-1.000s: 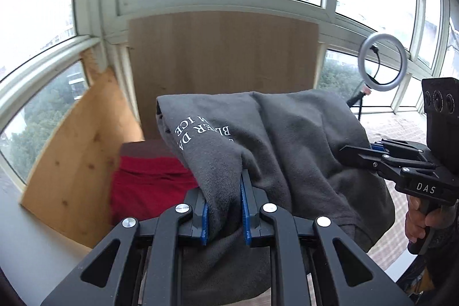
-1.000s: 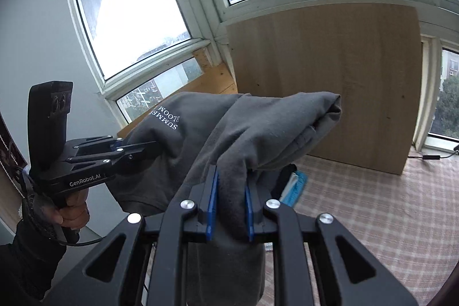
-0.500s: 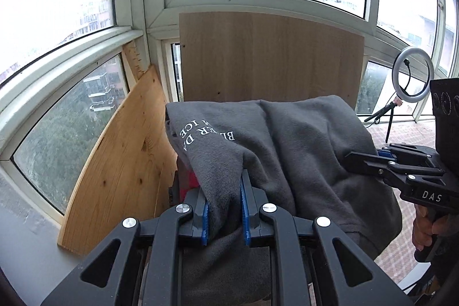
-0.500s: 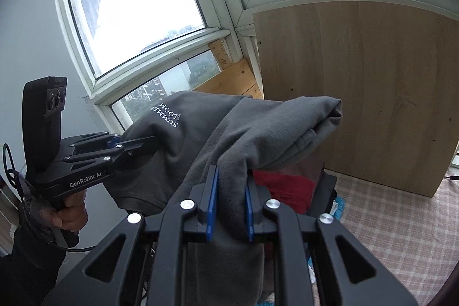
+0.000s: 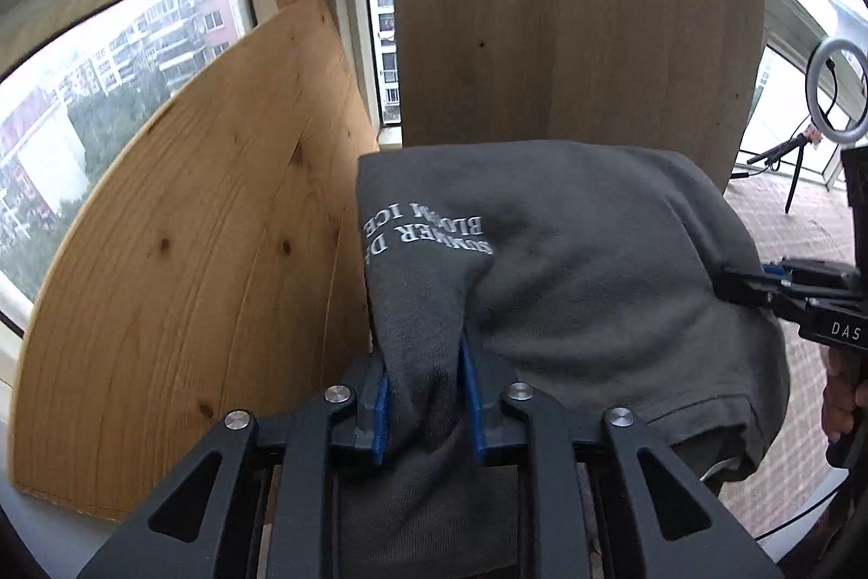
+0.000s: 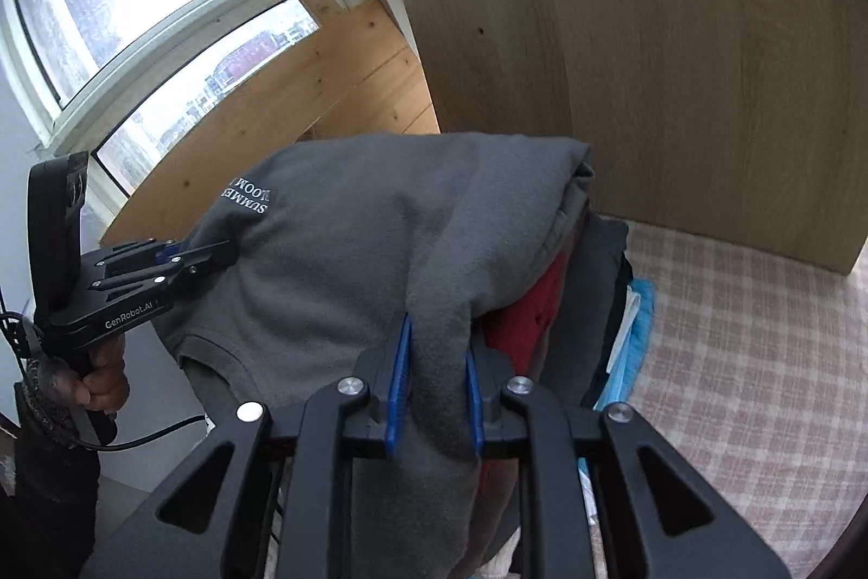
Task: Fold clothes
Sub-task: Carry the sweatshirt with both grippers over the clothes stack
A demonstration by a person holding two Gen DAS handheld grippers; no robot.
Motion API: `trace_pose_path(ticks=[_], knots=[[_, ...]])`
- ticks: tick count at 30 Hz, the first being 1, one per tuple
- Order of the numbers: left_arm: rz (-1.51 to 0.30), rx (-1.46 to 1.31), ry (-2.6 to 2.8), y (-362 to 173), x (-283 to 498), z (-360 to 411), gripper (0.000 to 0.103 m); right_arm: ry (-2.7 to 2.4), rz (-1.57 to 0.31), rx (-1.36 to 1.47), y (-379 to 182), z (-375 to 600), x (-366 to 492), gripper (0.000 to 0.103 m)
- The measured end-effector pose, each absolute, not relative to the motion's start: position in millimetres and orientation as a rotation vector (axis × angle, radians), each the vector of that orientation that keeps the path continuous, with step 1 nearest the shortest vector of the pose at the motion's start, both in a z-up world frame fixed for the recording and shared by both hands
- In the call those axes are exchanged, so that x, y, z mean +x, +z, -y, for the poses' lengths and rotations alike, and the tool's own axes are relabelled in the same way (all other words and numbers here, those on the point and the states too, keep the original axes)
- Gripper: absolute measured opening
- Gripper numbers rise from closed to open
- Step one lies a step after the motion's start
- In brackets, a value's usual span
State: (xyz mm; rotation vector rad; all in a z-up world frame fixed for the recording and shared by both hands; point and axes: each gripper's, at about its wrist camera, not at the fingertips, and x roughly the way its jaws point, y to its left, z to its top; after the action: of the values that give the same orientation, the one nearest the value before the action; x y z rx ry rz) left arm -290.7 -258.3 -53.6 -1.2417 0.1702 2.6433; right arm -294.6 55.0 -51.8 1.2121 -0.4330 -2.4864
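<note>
A folded dark grey sweatshirt (image 5: 569, 264) (white lettering on one corner) hangs between two handheld grippers. The left gripper (image 5: 426, 402) has its blue-padded fingers (image 5: 381, 411) clamped on a bunched fold of the fabric, and the right gripper (image 6: 434, 394) pinches another fold. The sweatshirt sits over a stack of clothes, including a red garment (image 6: 526, 307), beside leaning wooden boards (image 5: 569, 9) at a window.

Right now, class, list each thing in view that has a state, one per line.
Grey sweatshirt: folded, held up at both ends.
Left tool: shut on the sweatshirt.
Right tool: shut on the sweatshirt.
Red garment: folded in a stack beneath.
</note>
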Motion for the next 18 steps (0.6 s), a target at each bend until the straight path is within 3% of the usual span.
trace_pose_path(ticks=[3,10,18], knots=[[-0.203,-1.269,2.689,-56.3,-289.7,263.2,0.029,-2.469,0.43,1.252,-40.0,-65.9,-282.1,0.033],[-0.205,-1.077,2.784,-6.6,-284.0,249.3,0.027,-2.612,0.275,1.003,17.6,-67.3,-272.7,0.033],[-0.241,-1.325,2.739,-61.5,-352.5,233.8,0.029,-2.594,0.269,1.174,-38.4,-51.4,-366.3,0.036]])
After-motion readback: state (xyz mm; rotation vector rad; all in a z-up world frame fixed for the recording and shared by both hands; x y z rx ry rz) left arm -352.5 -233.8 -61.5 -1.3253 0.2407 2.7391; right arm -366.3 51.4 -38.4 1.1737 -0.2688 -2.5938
